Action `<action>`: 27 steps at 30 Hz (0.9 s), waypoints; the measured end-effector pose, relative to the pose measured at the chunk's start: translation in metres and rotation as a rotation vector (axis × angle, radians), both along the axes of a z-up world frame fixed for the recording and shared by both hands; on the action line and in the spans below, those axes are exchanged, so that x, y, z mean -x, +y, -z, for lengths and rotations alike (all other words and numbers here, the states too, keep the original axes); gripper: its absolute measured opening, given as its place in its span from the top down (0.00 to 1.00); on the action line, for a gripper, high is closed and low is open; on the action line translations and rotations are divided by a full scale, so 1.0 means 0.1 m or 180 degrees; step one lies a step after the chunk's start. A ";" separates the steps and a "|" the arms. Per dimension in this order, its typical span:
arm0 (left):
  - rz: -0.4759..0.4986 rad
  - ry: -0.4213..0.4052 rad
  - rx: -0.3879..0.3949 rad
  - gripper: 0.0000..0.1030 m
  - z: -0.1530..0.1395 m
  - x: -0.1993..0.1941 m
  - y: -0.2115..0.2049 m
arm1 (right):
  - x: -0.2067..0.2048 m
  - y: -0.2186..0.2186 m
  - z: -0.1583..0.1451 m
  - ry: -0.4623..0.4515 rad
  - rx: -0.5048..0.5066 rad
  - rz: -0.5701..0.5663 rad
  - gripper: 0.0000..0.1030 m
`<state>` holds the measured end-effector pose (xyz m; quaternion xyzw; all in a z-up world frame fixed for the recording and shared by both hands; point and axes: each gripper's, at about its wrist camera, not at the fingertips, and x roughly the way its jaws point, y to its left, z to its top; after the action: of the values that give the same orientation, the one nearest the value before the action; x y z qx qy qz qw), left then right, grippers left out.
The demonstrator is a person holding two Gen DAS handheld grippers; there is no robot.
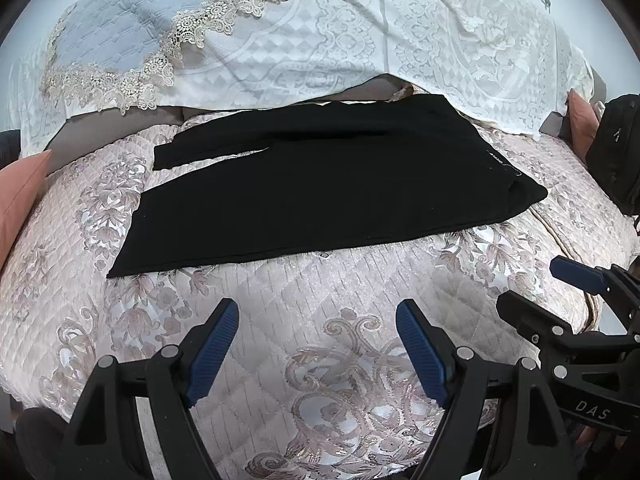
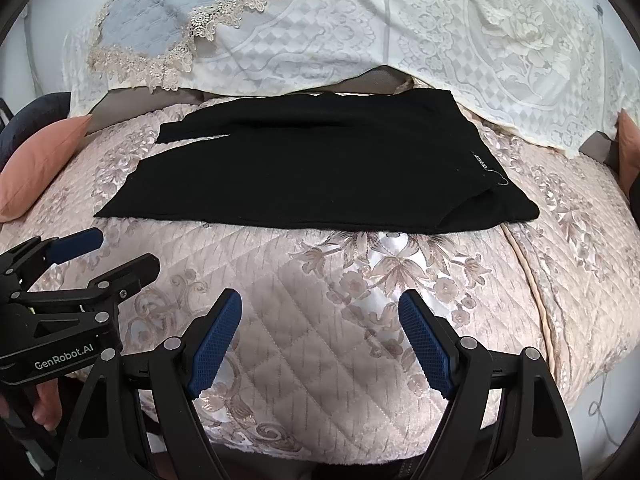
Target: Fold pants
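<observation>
Pants (image 1: pixel 320 184) lay flat on the quilt (image 1: pixel 312 344), black, long axis running left-right; waistband to the right, leg hems to the left, legs slightly parted at the far-left end. Near right corner looked turned over. Judged step: start of the fold, nothing gripped yet. Left gripper (image 1: pixel 318 354) hung short of the near edge, jaws spread, empty. Right gripper (image 2: pixel 320 344) likewise, jaws spread, empty, just beside the left one. Next move likely calls for pinching two points on one leg's edge and carrying it over the other leg.
</observation>
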<state>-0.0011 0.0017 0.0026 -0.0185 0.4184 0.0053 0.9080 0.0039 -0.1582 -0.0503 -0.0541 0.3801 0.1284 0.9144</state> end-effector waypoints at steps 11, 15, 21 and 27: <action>-0.0016 -0.0001 0.0025 0.20 0.01 0.00 0.03 | 0.01 0.01 0.01 0.0008 0.0005 -0.0014 0.22; -0.0017 0.0004 0.0041 0.20 0.02 0.00 0.03 | 0.00 0.01 0.01 0.0011 -0.0001 -0.0017 0.22; -0.0007 0.0075 0.0142 0.20 0.08 -0.02 0.07 | -0.01 0.00 0.03 0.0008 -0.0011 -0.0016 0.22; -0.0132 0.0144 0.0445 0.26 0.19 -0.11 0.26 | -0.13 -0.11 0.06 0.0081 -0.0123 -0.0008 0.22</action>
<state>0.0100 0.0281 -0.0159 -0.0903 0.4378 -0.0047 0.8945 0.0167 -0.1690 -0.0566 -0.0352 0.3892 0.1375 0.9102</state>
